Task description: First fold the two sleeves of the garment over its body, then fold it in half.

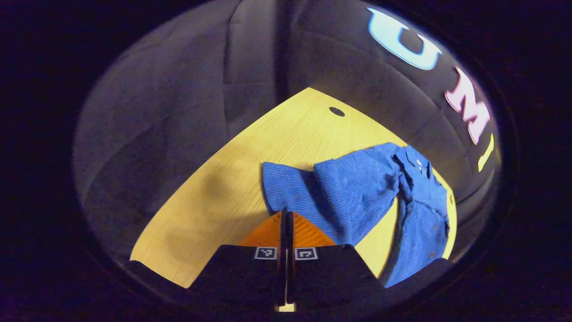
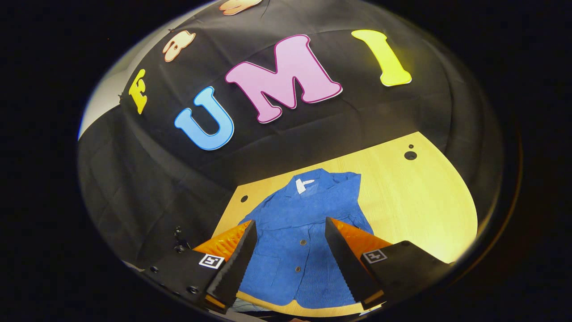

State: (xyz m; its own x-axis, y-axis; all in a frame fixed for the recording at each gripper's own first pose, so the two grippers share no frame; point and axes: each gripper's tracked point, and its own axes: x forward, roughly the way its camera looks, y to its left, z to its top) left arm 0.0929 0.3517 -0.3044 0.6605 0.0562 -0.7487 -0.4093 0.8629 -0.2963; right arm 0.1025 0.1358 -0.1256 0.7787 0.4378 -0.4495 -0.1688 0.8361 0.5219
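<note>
A blue corduroy jacket (image 1: 420, 219) lies on the yellow wooden table (image 1: 250, 152). In the left gripper view one sleeve (image 1: 344, 192) stretches from the shoulder toward me, and its cuff end meets the tips of my left gripper (image 1: 286, 213), which is shut on it. In the right gripper view the jacket (image 2: 308, 201) lies front up, buttons showing, with the collar and a white label at the far end. My right gripper (image 2: 290, 221) hovers open over the jacket's body with nothing between its fingers.
The table (image 2: 415, 201) has bare wood to the right of the jacket and small round holes (image 2: 410, 155) near its far corners. The black booth wall stands close behind the table's far edge.
</note>
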